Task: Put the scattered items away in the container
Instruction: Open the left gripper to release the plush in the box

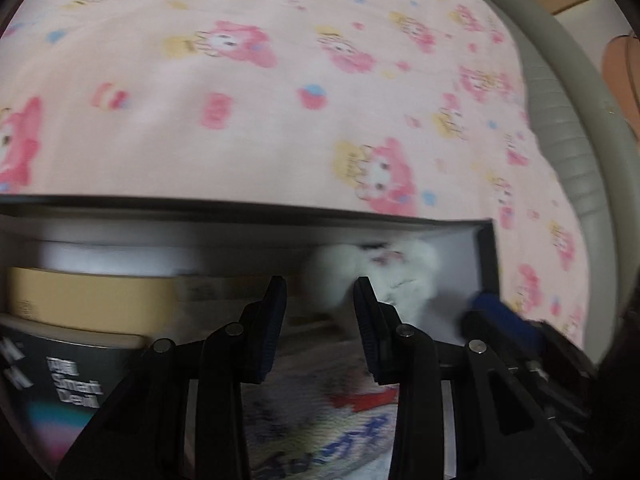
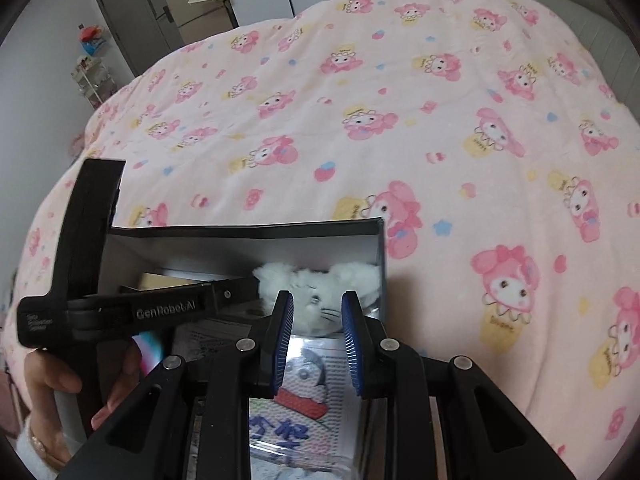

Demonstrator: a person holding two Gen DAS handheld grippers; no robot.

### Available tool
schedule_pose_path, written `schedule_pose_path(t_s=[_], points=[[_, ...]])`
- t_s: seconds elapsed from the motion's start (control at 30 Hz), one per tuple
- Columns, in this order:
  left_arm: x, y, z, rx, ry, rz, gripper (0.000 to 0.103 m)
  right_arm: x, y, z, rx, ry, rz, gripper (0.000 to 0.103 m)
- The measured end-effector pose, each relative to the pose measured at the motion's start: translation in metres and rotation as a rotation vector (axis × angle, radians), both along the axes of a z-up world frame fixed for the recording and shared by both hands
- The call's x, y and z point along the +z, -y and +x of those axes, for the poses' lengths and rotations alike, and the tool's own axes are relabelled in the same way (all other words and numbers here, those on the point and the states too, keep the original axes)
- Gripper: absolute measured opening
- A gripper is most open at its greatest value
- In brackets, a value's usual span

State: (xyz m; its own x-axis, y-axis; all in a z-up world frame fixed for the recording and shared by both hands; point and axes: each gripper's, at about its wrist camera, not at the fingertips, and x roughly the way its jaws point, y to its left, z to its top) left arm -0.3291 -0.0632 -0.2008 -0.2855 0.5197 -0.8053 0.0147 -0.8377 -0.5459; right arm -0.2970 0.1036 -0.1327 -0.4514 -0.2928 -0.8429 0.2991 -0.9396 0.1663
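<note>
On the bed, over a pink blanket (image 2: 360, 92) printed with cartoon rabbits, sits a dark box (image 2: 240, 230) with pale inner walls; both grippers hang above its open top, pointing steeply down into it. Right gripper (image 2: 318, 336): blue ribbed pads parted, nothing between them, nothing touched; released. Directly beyond its tips, in the box's far right corner, lies a white plush cat (image 2: 320, 292), face toward the camera. Below the tips, a clear-wrapped packet (image 2: 304, 408) with a cartoon figure, a red patch and blue characters lies in the box. Left gripper (image 1: 320, 312): pads likewise apart and empty, not gripping; the left wrist view is motion-blurred. The plush (image 1: 404, 268) shows in that view just past the right-hand pad, against the far wall of the box (image 1: 240, 208). At the box's left side, a tan box (image 1: 88, 300) rests behind a dark carton (image 1: 68, 384) with white lettering. From the right wrist view the left gripper's (image 2: 244, 290) black body reaches in from the left, tip just beside the plush; a hand (image 2: 60, 384) grips its handle at lower left. Grey upholstered bed edge (image 1: 568, 128) at right. Door (image 2: 132, 16) and a shelf rack (image 2: 92, 76) stand in the background.
</note>
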Motion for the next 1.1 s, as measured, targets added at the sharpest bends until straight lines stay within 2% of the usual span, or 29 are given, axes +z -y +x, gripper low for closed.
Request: schedule_pose_path(t_s=[0.13, 0.2, 0.33, 0.43, 0.5, 0.6, 0.77, 0.93, 1.0, 1.1], points=[[0.005, 0.013, 0.004, 0.043, -0.009, 0.006, 0.034, -0.008, -0.003, -0.003, 0.009, 0.067, -0.058, 0.021], [0.009, 0.017, 0.008, 0.062, -0.008, -0.012, 0.034, -0.006, -0.004, -0.002, 0.009, 0.069, -0.083, 0.021], [0.014, 0.012, 0.021, 0.045, 0.017, -0.192, 0.034, -0.006, 0.002, 0.004, 0.027, 0.048, -0.042, 0.021], [0.012, 0.009, 0.025, 0.009, 0.003, -0.187, 0.035, -0.015, 0.005, 0.002, 0.045, 0.09, -0.038, 0.022], [0.012, 0.01, 0.024, 0.011, -0.006, -0.173, 0.035, -0.015, 0.005, 0.002, 0.045, 0.074, -0.02, 0.022], [0.019, 0.007, 0.025, -0.008, -0.046, -0.147, 0.035, -0.016, 0.007, 0.003, 0.047, 0.068, -0.01, 0.022], [0.044, -0.002, 0.037, -0.022, -0.144, -0.194, 0.038, -0.009, 0.008, 0.006, 0.04, 0.03, 0.027, 0.022], [0.067, -0.002, 0.049, -0.007, -0.221, -0.259, 0.047, -0.005, 0.008, 0.007, 0.022, 0.024, 0.06, 0.027], [0.077, 0.0, 0.055, 0.011, -0.247, -0.264, 0.047, 0.002, 0.009, 0.013, 0.02, 0.009, 0.066, 0.029], [0.095, 0.003, 0.065, 0.03, -0.29, -0.287, 0.048, 0.024, 0.009, 0.027, 0.028, -0.04, 0.052, 0.037]])
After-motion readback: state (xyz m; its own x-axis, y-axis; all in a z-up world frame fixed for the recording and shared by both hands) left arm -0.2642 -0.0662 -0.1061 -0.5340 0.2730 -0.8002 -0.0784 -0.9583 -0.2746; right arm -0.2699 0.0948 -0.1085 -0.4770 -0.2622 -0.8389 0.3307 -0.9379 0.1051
